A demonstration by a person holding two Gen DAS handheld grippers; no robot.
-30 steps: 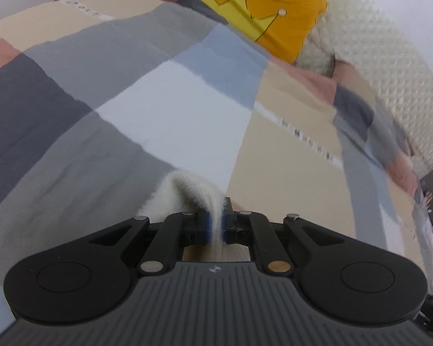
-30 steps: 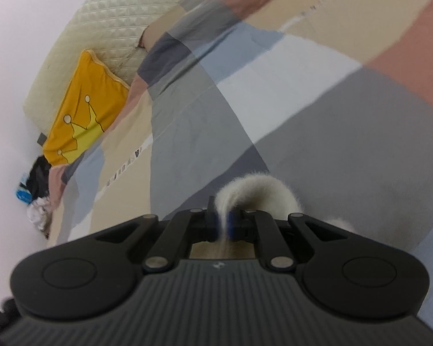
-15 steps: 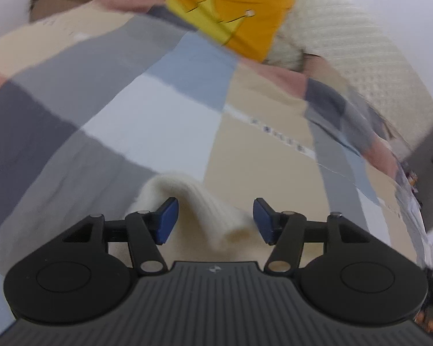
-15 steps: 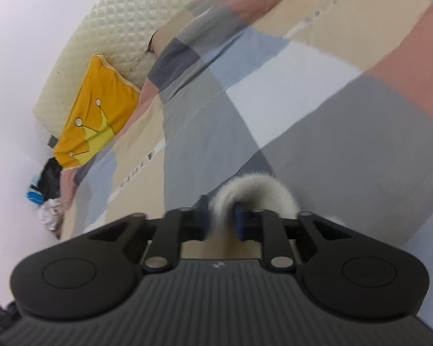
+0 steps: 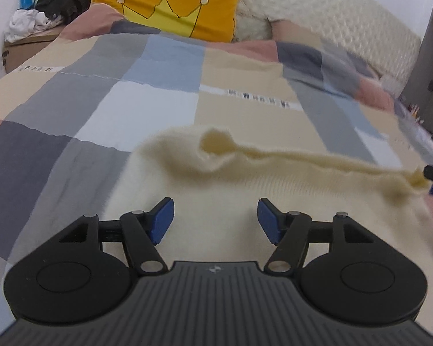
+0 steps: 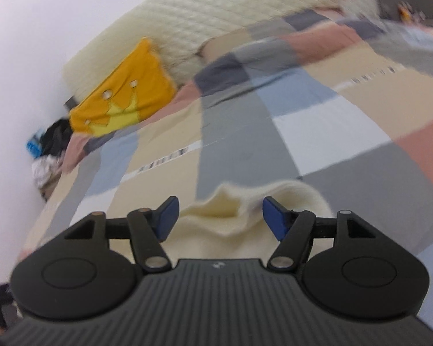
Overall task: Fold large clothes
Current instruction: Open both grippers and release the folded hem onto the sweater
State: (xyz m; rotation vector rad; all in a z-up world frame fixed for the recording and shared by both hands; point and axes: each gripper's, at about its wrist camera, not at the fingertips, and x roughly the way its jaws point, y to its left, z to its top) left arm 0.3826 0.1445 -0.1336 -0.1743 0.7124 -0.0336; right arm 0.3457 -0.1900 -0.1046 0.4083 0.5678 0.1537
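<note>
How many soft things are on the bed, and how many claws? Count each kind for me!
Cream knitted garment: 1
Yellow crown pillow: 1
Patchwork quilt: 1
Claws: 2, the left claw and right claw, both opening with their pads clear of the garment
Total: 5

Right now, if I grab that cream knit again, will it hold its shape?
Probably not. The knit sags into soft folds on the quilt, so it likely flops. Its fuzzy surface should resist slipping. It looks light, with the edge puckered.
</note>
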